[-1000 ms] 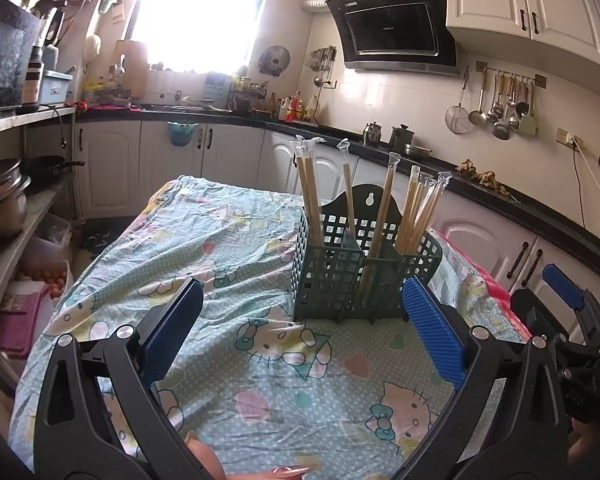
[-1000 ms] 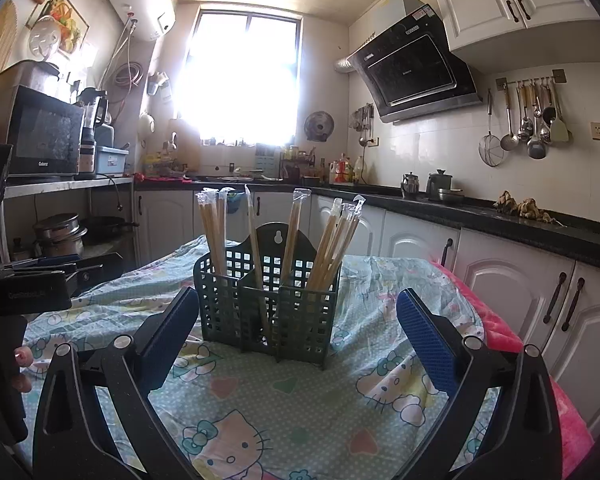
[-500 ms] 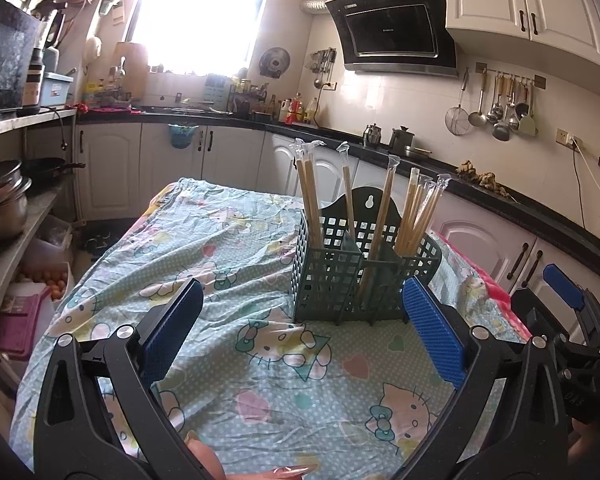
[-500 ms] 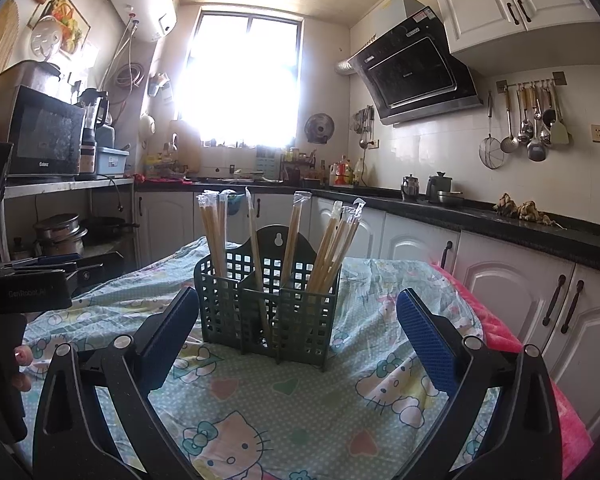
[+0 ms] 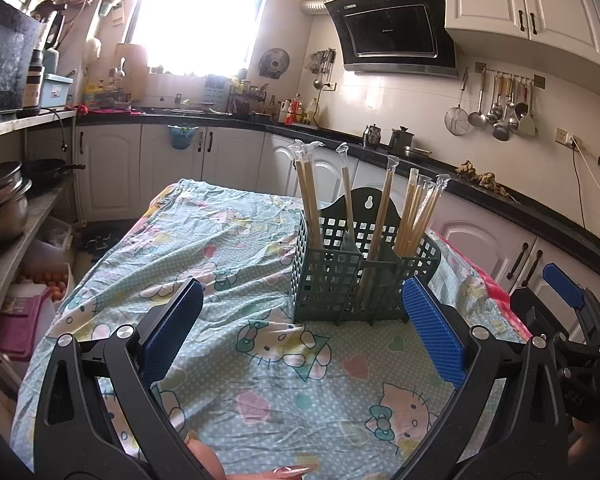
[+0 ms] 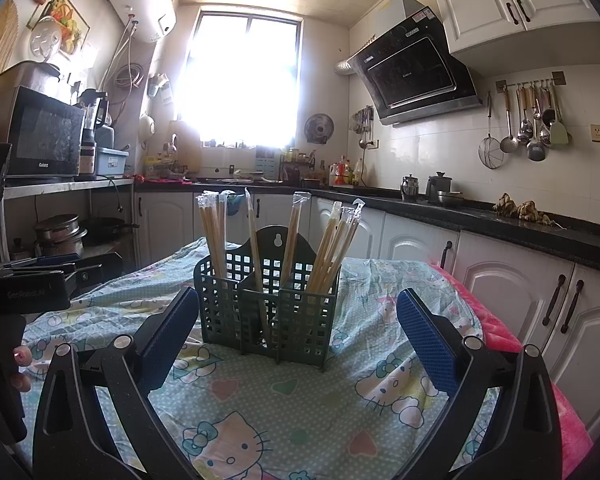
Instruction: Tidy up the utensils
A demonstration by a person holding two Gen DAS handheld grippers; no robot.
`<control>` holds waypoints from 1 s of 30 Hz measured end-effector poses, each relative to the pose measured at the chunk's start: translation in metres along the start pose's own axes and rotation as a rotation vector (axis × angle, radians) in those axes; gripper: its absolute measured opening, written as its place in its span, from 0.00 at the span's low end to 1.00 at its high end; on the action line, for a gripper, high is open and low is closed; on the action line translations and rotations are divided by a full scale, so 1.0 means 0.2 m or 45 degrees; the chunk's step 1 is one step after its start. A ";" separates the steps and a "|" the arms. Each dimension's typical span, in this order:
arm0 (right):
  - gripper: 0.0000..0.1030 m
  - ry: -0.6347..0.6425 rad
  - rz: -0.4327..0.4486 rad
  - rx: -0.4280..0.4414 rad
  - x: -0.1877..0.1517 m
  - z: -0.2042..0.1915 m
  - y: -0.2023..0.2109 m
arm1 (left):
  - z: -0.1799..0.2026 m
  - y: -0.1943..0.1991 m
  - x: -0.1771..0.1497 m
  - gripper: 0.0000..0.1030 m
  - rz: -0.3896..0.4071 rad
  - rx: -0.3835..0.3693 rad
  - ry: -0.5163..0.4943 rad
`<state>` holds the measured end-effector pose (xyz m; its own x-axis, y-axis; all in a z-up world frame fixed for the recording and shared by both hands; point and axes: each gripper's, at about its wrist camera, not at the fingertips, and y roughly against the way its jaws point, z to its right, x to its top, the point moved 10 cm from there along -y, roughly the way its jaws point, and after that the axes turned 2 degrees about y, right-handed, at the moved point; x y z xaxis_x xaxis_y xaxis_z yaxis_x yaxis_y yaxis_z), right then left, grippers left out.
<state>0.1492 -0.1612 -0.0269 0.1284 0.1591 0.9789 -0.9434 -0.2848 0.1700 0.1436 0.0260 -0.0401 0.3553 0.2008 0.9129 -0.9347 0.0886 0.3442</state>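
A dark green slotted utensil holder stands upright on the table, which has a cartoon-cat cloth. Several wrapped chopstick pairs stand in its compartments. The holder also shows in the right wrist view with the chopsticks in it. My left gripper is open and empty, held back from the holder's near side. My right gripper is open and empty, also short of the holder. The right gripper shows at the right edge of the left wrist view.
Kitchen counters with white cabinets run behind and to the right of the table. A shelf with pots stands to the left. Ladles hang on the wall. A pink cloth hangs at the table's right edge.
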 end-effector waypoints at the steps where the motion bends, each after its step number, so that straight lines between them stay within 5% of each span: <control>1: 0.94 0.000 0.000 0.001 0.00 0.00 0.00 | 0.00 0.00 0.00 0.90 -0.001 -0.001 -0.002; 15: 0.94 -0.001 0.007 -0.007 0.00 0.01 0.00 | -0.03 -0.01 -0.01 0.90 -0.014 0.008 0.024; 24: 0.94 -0.054 -0.001 -0.101 0.02 0.16 -0.01 | -0.22 -0.08 0.03 0.90 -0.095 0.148 0.101; 27: 0.94 -0.106 -0.079 -0.149 -0.01 0.32 -0.09 | -0.39 -0.17 0.06 0.90 -0.132 0.239 0.134; 30: 0.94 -0.180 -0.306 -0.257 -0.15 0.57 -0.27 | -0.63 -0.40 -0.01 0.90 -0.311 0.403 0.170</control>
<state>0.2309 -0.2581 -0.0515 0.3824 0.0625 0.9219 -0.9206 -0.0599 0.3859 0.2197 0.1416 -0.0969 0.5461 0.3379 0.7666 -0.7727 -0.1504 0.6167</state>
